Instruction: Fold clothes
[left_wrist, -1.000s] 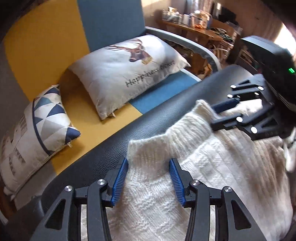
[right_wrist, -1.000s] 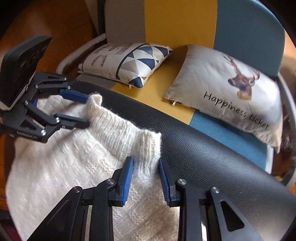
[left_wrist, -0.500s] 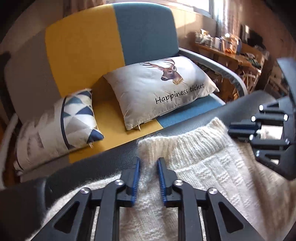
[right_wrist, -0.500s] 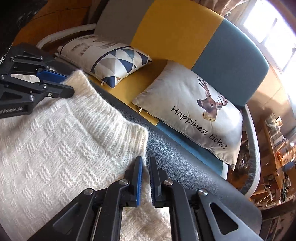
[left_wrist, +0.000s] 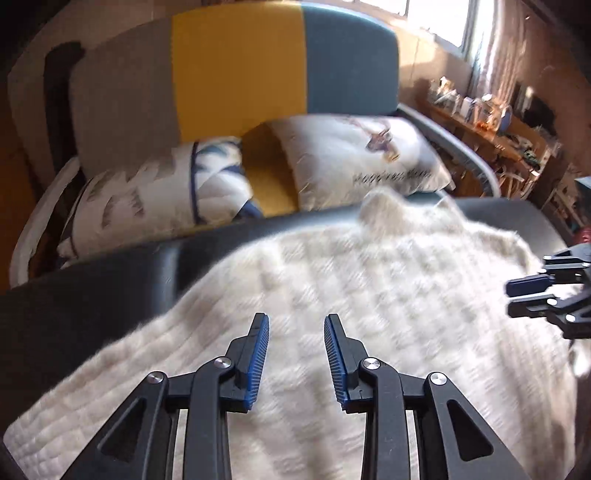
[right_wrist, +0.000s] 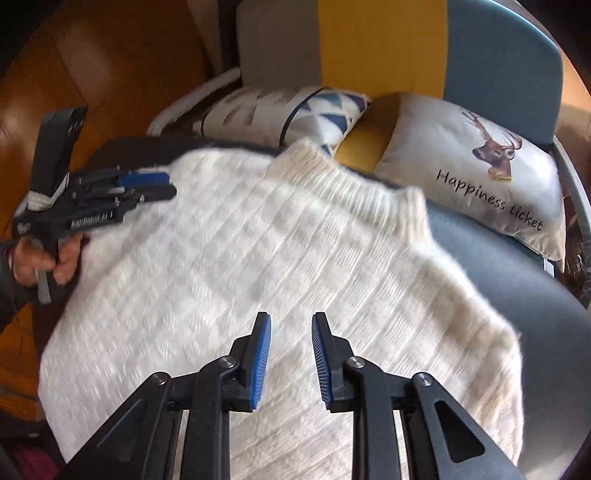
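Both grippers, left gripper and right gripper, hover empty with jaws parted over the sweater filling mid-frame; best pinch a side edge squarely, lifting evenly.

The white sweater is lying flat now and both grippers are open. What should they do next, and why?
Probably lower the left gripper toward the sweater's left edge and pinch it, to start folding that side inward. The sweater lies spread on the dark surface with the collar at the far side. Both the left and the right gripper are open over its middle, holding nothing.
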